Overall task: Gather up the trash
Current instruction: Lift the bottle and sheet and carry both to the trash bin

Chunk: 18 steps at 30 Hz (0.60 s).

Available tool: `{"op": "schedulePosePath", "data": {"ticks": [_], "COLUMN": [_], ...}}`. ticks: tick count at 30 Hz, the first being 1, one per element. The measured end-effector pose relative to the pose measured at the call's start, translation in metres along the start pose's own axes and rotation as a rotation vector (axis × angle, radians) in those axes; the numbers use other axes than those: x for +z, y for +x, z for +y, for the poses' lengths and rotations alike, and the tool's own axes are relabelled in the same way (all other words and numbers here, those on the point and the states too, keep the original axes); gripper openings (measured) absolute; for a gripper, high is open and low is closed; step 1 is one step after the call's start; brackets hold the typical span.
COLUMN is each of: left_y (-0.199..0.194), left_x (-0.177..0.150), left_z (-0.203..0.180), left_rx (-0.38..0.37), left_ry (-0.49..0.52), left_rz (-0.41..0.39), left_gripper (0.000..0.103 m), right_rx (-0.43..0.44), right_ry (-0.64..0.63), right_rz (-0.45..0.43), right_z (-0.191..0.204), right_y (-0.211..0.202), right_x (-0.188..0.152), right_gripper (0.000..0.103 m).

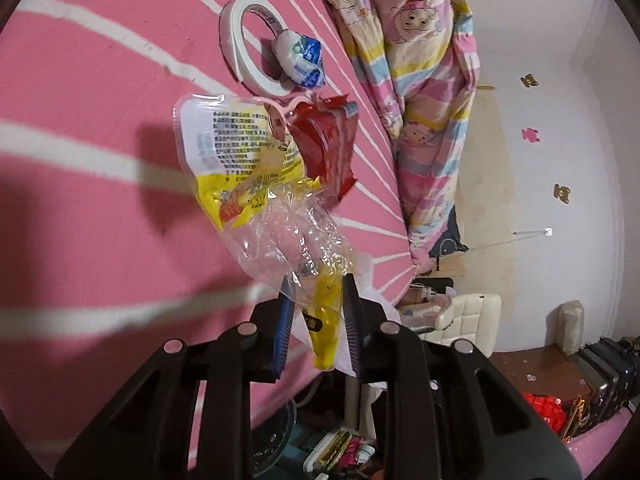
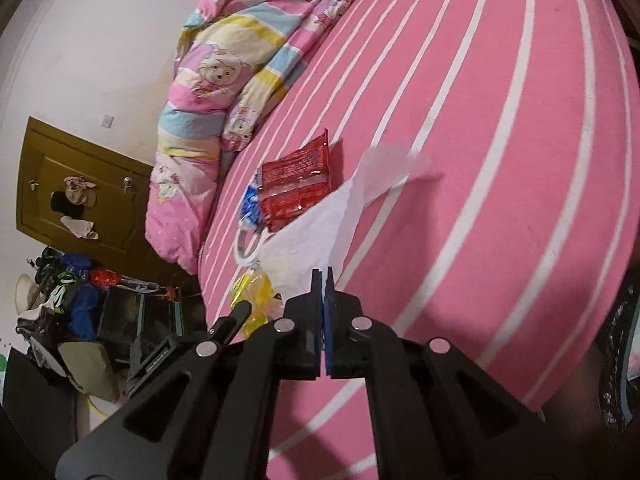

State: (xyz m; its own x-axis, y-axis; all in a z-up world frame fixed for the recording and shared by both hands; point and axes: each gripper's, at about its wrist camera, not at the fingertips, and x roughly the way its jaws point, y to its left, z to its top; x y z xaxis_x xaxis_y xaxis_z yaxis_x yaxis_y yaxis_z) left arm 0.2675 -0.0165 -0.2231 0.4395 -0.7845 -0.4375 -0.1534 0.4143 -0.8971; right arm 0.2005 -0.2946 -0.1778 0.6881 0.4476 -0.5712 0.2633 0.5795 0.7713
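Observation:
My left gripper (image 1: 316, 300) is shut on a yellow and clear plastic wrapper (image 1: 256, 192) and holds it above the pink striped bed (image 1: 80, 120). A red snack packet (image 1: 328, 140) lies on the bed just behind it. A roll of white tape (image 1: 244, 44) and a crumpled white-blue wrapper (image 1: 302, 58) lie farther up. My right gripper (image 2: 323, 276) is shut on a white tissue (image 2: 320, 220) that trails over the bed (image 2: 500, 160). The red packet (image 2: 298, 184) lies beyond it, with the tape roll (image 2: 246, 246), the blue wrapper (image 2: 250, 204) and the yellow wrapper (image 2: 256, 296) to its left.
A folded cartoon quilt (image 1: 424, 92) (image 2: 224, 92) lies along the bed's far side by the wall. Beyond the bed edge stand a cream chair (image 1: 464, 312), a brown door (image 2: 76, 188) and floor clutter (image 2: 72, 312).

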Motion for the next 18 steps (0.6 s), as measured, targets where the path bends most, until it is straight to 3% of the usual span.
{"op": "schedulePosePath", "data": {"ticks": [11,18], "left_y": [-0.041,-0.042], "left_x": [-0.063,-0.104], "left_z": [-0.026,-0.046], "left_rx": [-0.055,-0.052], "left_ry": [0.052,0.097], "left_rz": [0.0,0.038], "left_gripper": [0.023,0.023], "right_rx": [0.083,0.121], "right_ry": [-0.01,-0.014], "right_rz": [-0.033,-0.074], "right_z": [0.006,-0.001], "right_y": [-0.072,-0.126], "right_x": [-0.031,-0.045], "right_gripper": [0.001,0.001]}}
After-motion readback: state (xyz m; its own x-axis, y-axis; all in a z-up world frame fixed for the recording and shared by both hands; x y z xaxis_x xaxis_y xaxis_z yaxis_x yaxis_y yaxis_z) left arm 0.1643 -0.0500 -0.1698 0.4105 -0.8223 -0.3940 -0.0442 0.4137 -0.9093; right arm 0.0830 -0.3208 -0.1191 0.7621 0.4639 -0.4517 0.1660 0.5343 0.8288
